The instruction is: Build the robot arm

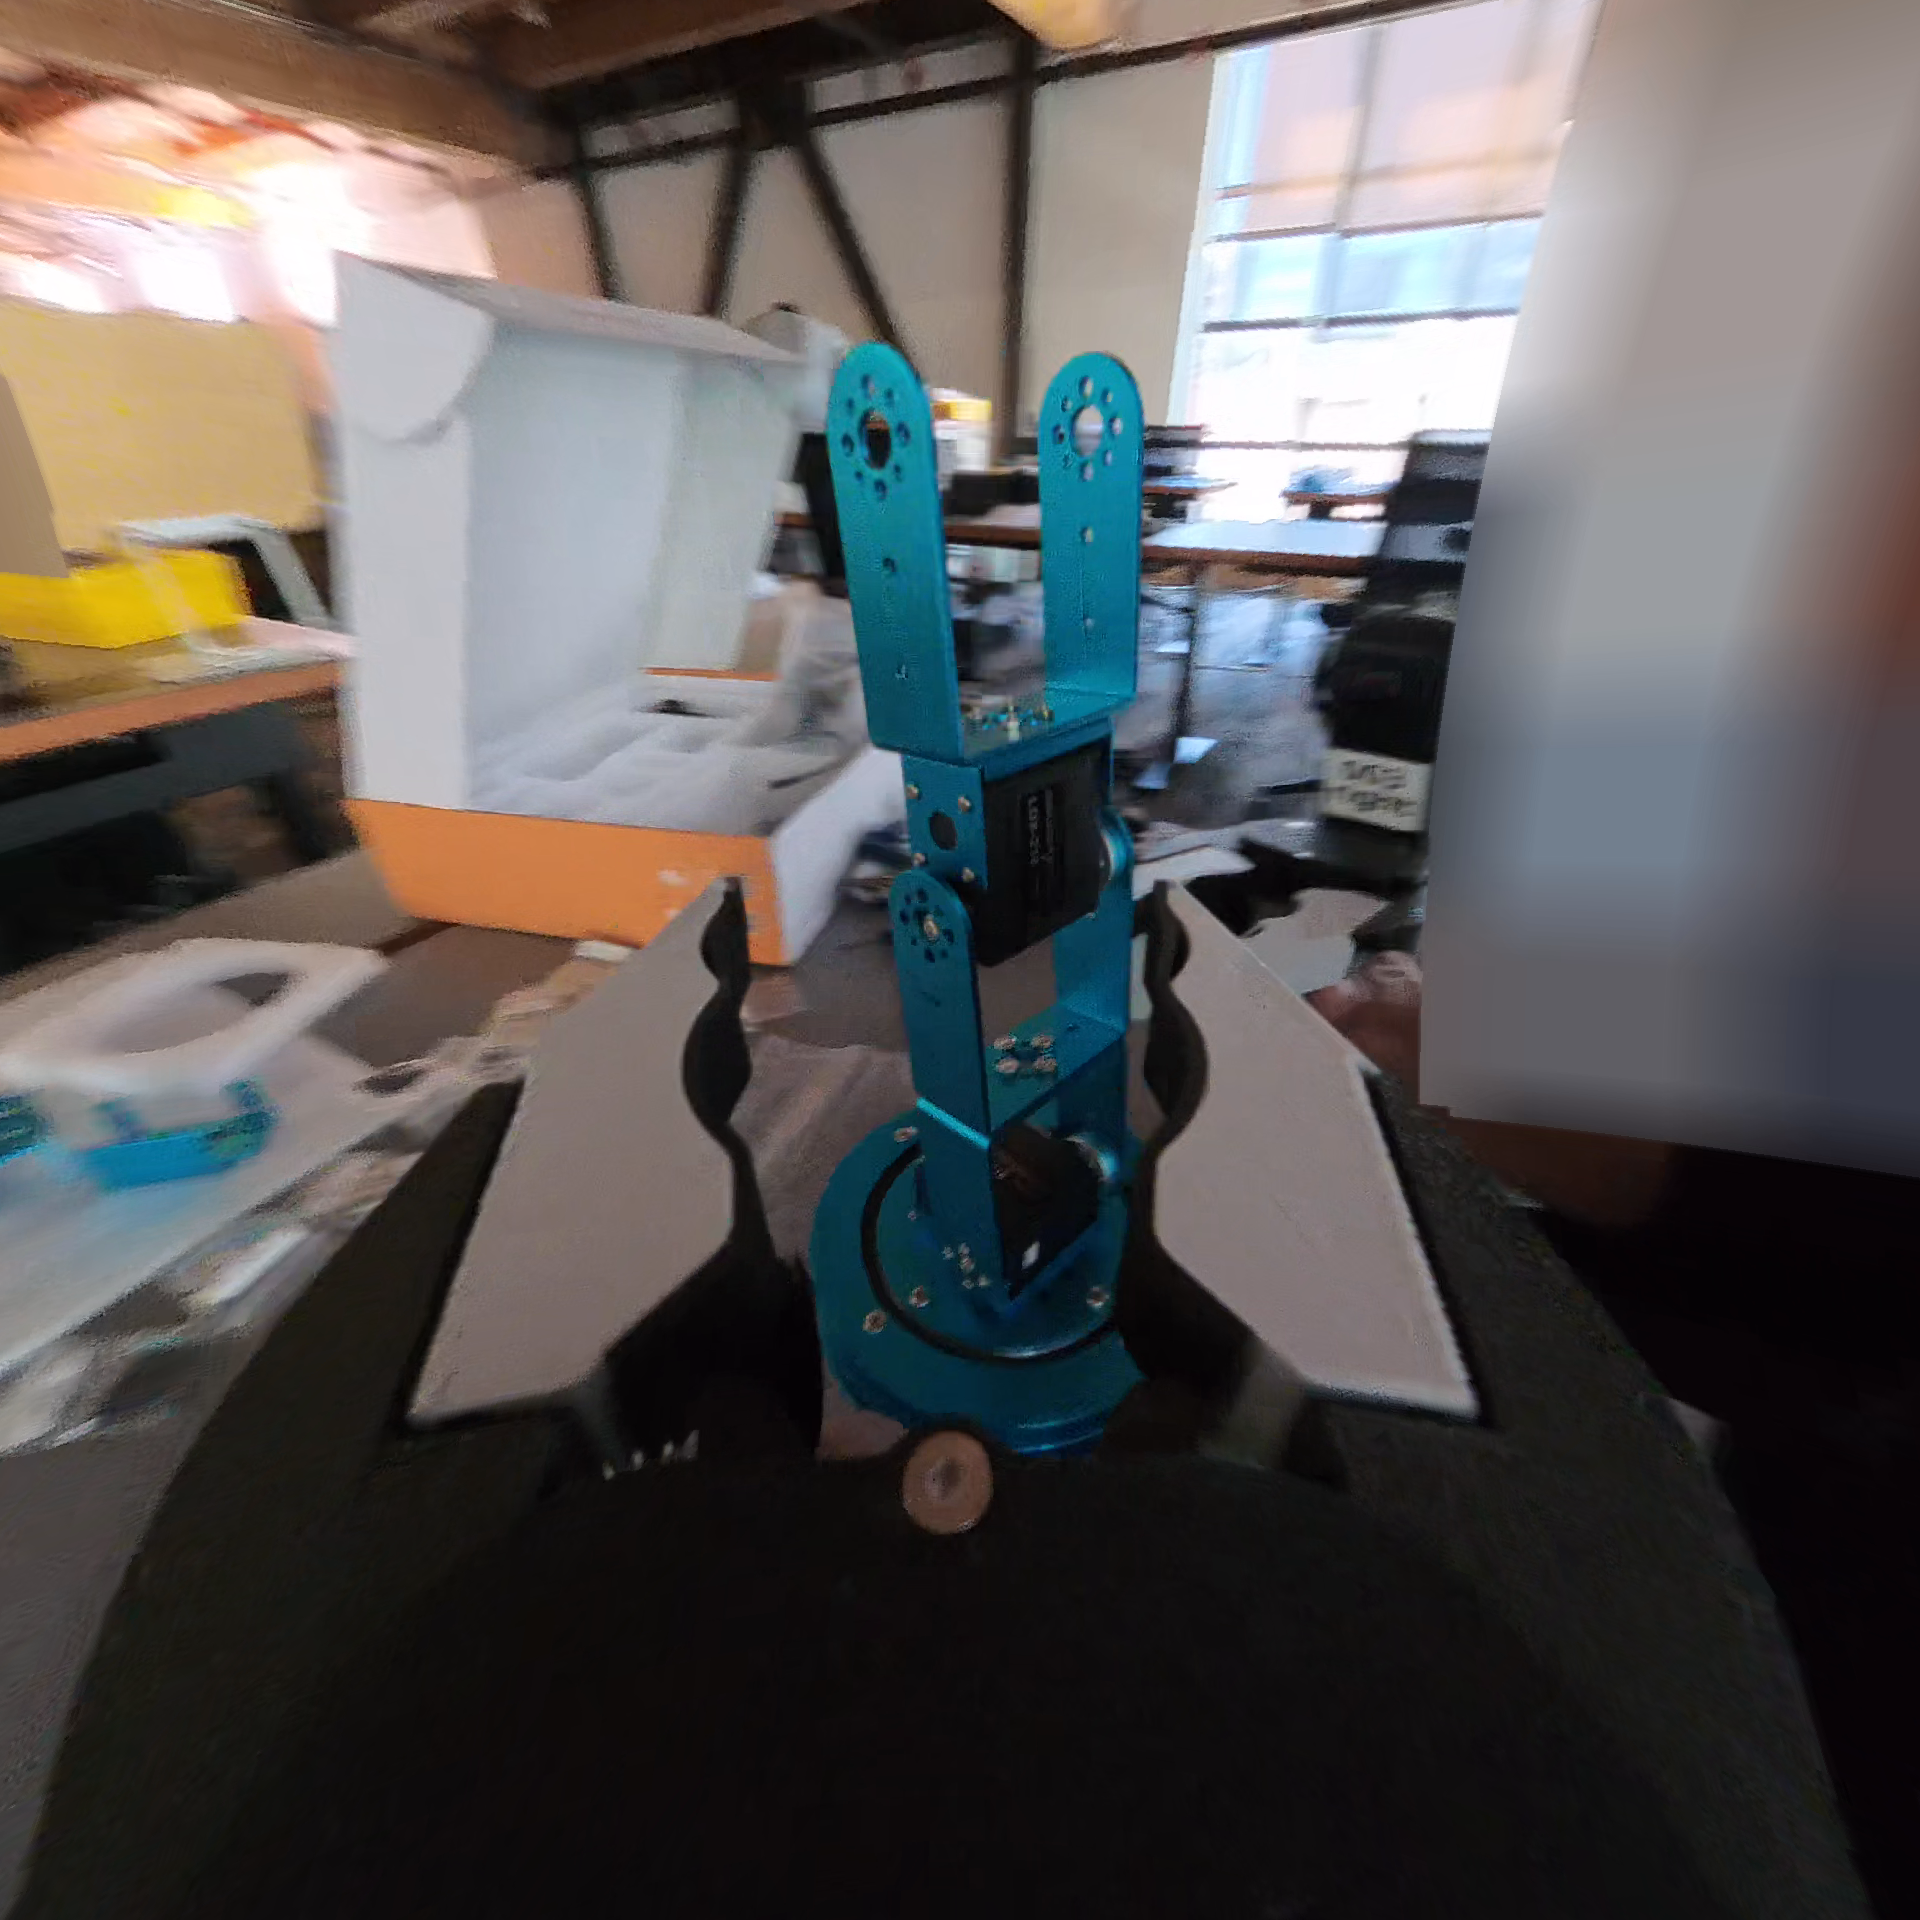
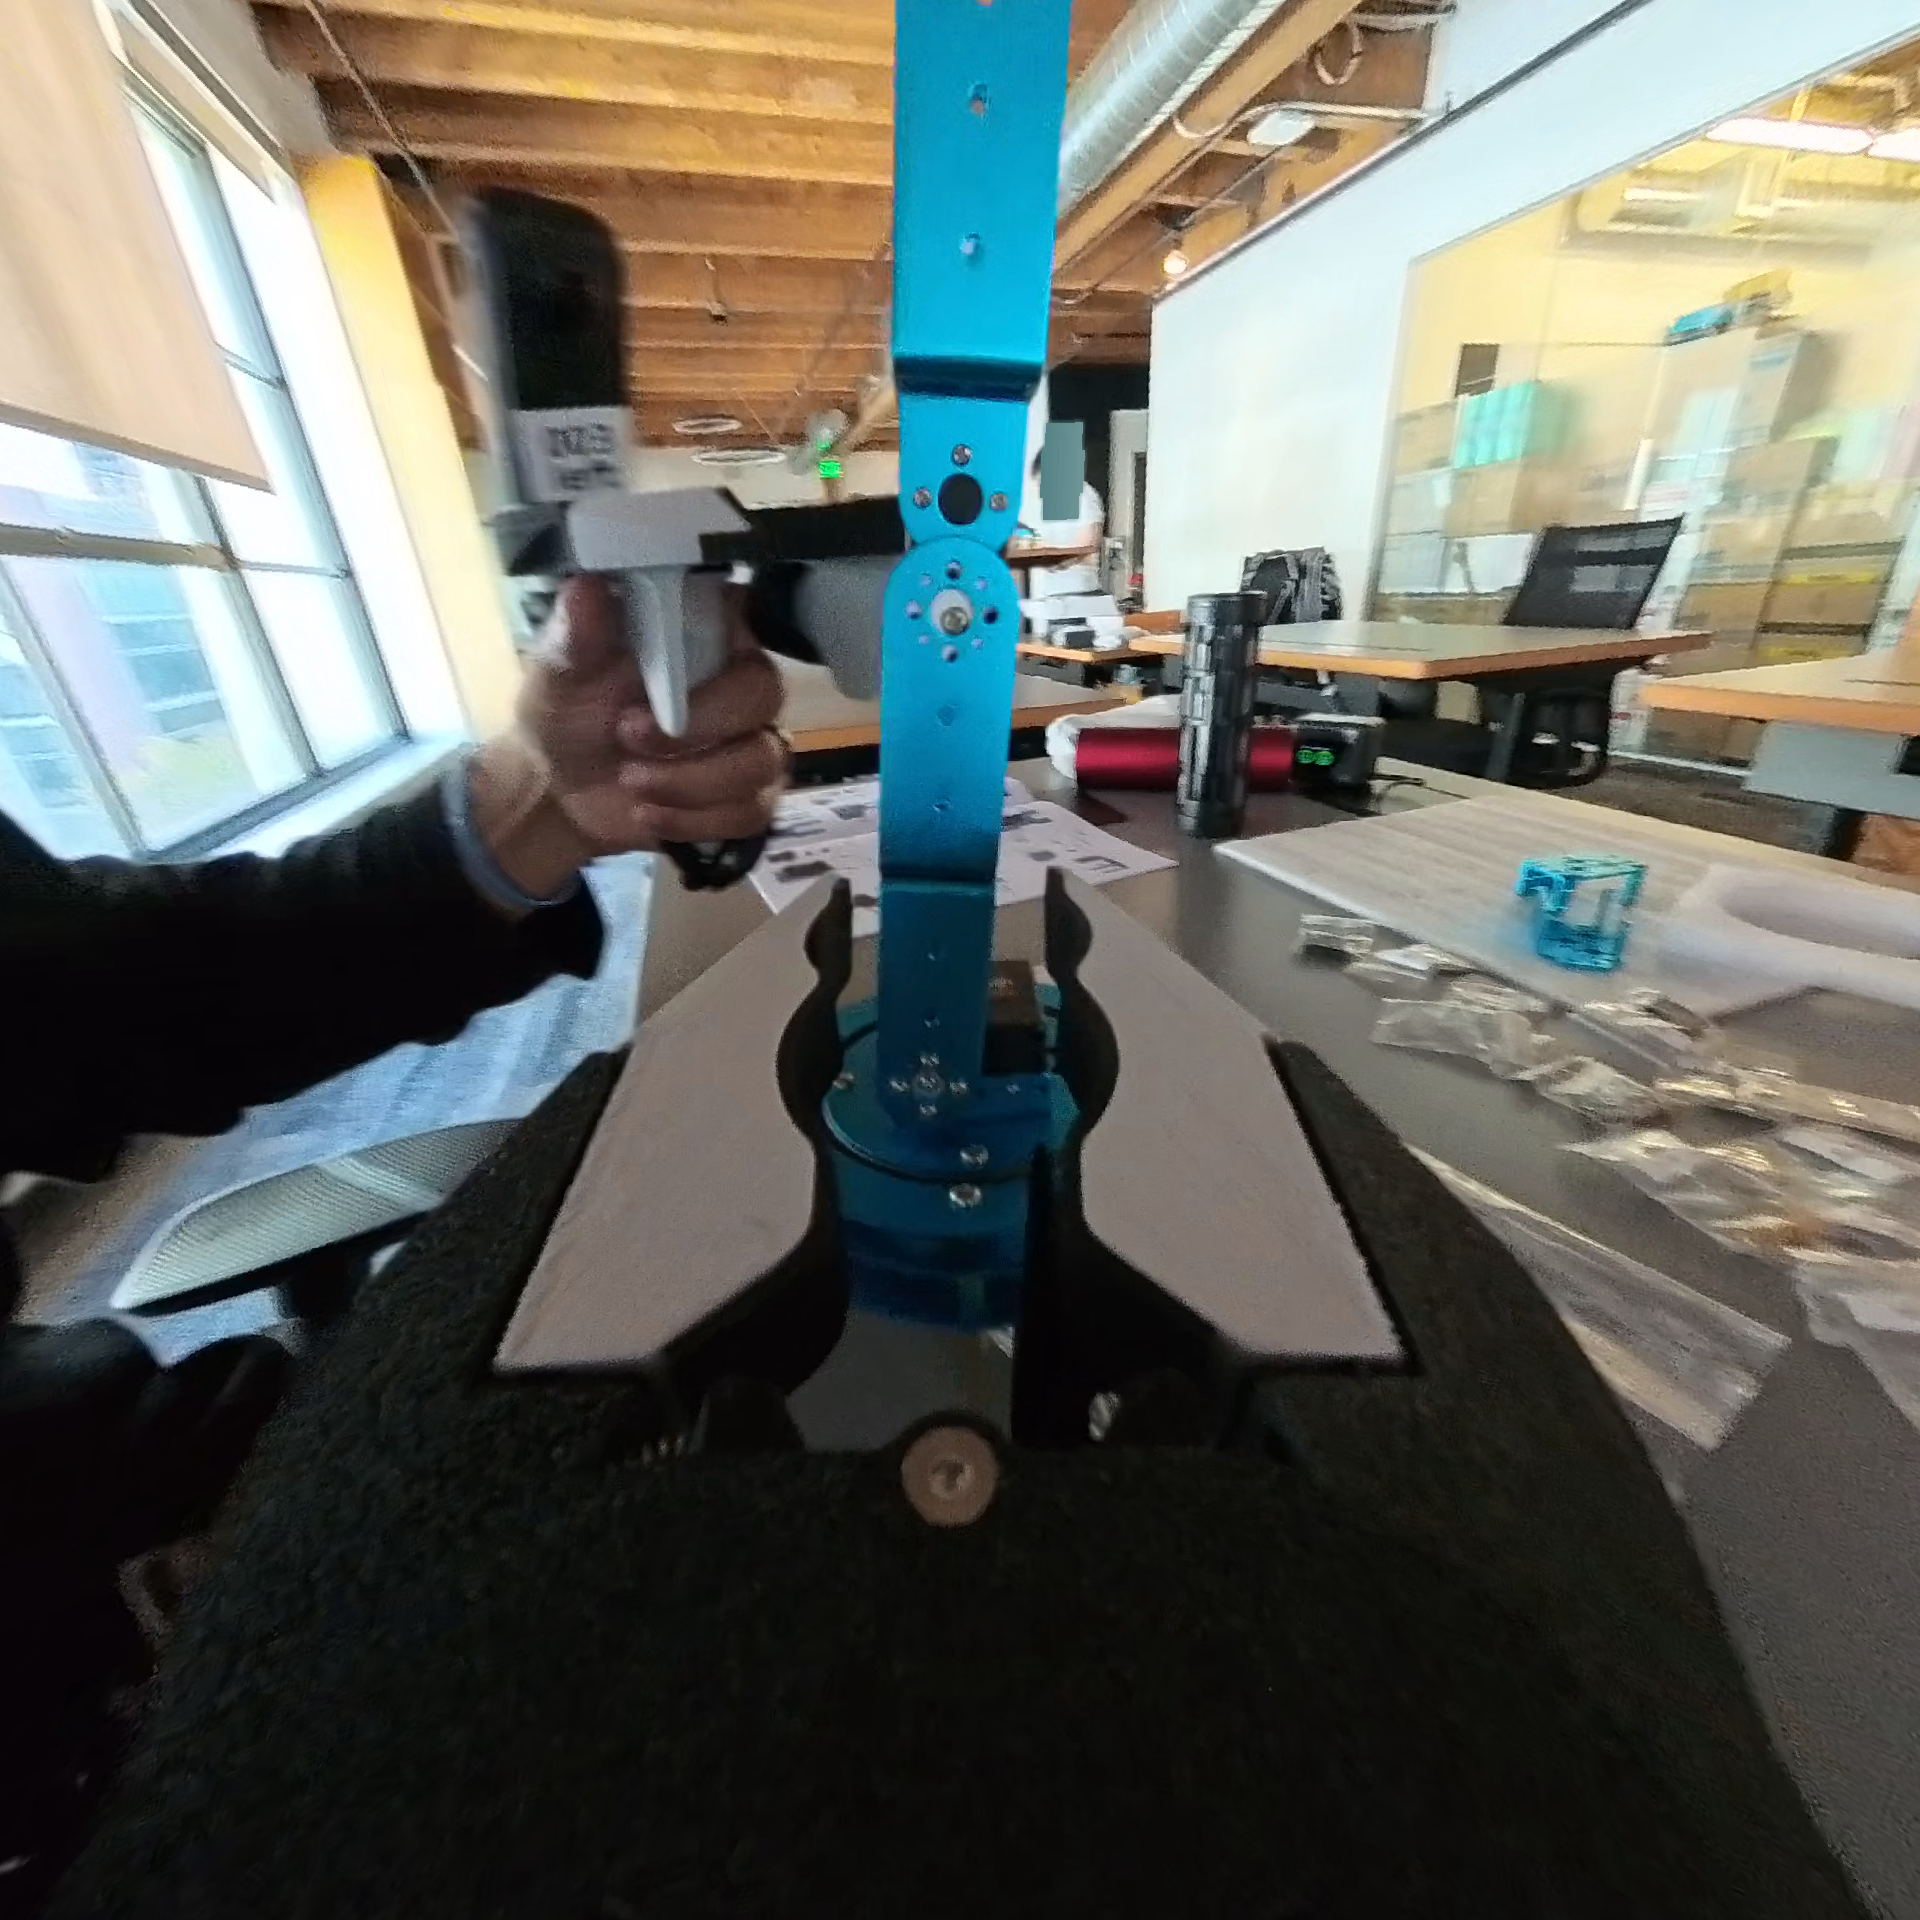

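Note:
A blue metal robot arm [image 1: 940,1039] with black servos stands upright on a dark table, with a U bracket [image 1: 899,561] on top. My left gripper [image 1: 945,899] is open. Its fingertips straddle the arm's middle servo [image 1: 1039,862], the right finger close to it and the left finger apart. My right gripper [image 2: 948,894] is shut on the arm's round base [image 2: 940,1153], and the arm [image 2: 940,748] rises between its fingers. In the right wrist view the left gripper's grey and black body [image 2: 644,535], held by a hand [image 2: 665,748], reaches behind the arm at servo height.
An open white and orange box [image 1: 540,623] stands behind the arm, with a yellow bin [image 1: 104,603] at the far left. A small blue bracket part [image 2: 1579,909], bags of small parts [image 2: 1610,1081], a black cylinder [image 2: 1216,717] and printed sheets [image 2: 1039,852] lie on the table. The grippers' ends are close to 10 centimetres from one another. To reach the U bracket [image 1: 899,561] in a straight line is about 6 centimetres for my left fingers, about 15 centimetres for my right.

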Available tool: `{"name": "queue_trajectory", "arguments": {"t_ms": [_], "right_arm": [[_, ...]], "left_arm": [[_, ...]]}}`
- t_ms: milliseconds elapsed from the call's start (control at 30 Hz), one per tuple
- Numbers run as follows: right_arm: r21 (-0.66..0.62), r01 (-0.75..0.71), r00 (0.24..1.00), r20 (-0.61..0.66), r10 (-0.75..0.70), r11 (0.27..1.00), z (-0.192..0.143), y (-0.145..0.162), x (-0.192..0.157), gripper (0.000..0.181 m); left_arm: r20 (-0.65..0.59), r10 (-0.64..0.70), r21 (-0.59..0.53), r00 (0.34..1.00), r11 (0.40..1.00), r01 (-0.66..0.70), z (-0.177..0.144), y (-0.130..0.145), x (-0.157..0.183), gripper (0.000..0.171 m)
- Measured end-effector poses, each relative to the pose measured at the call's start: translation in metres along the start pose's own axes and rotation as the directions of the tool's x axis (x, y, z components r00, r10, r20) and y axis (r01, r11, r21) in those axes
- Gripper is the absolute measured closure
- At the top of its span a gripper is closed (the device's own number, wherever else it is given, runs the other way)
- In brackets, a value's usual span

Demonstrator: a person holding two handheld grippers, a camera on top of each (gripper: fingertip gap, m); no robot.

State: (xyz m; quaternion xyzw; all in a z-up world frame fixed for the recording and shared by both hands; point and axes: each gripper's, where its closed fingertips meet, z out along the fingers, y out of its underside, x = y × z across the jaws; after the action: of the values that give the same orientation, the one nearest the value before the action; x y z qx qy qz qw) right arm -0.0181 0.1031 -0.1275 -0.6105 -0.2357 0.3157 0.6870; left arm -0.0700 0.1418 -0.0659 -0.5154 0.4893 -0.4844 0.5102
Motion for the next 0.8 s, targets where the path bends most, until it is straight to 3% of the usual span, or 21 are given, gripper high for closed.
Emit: {"name": "queue_trajectory", "arguments": {"t_ms": [100, 267, 400, 800], "right_arm": [[-0.014, -0.049, 0.998, 0.028, 0.049, 0.999, 0.016, 0.001, 0.000, 0.140], [0.019, -0.029, 0.999, 0.039, 0.028, 0.999, 0.030, -0.008, -0.004, 0.144], [0.066, 0.019, 1.000, -0.004, -0.018, 0.998, 0.028, -0.016, -0.002, 0.155], [0.087, -0.017, 1.000, 0.019, 0.015, 0.996, 0.026, -0.020, -0.002, 0.156]], "left_arm": [[-0.220, -0.099, -0.028, 0.971, 0.995, 0.095, 0.011, 0.002, 0.005, 0.094], [-0.405, -0.124, -0.115, 0.906, 0.990, 0.084, 0.022, 0.012, 0.023, 0.101], [-0.435, -0.115, -0.134, 0.893, 0.989, 0.062, 0.029, 0.013, 0.023, 0.114], [-0.474, -0.074, -0.113, 0.877, 0.993, 0.023, 0.042, 0.014, 0.022, 0.139]]}}
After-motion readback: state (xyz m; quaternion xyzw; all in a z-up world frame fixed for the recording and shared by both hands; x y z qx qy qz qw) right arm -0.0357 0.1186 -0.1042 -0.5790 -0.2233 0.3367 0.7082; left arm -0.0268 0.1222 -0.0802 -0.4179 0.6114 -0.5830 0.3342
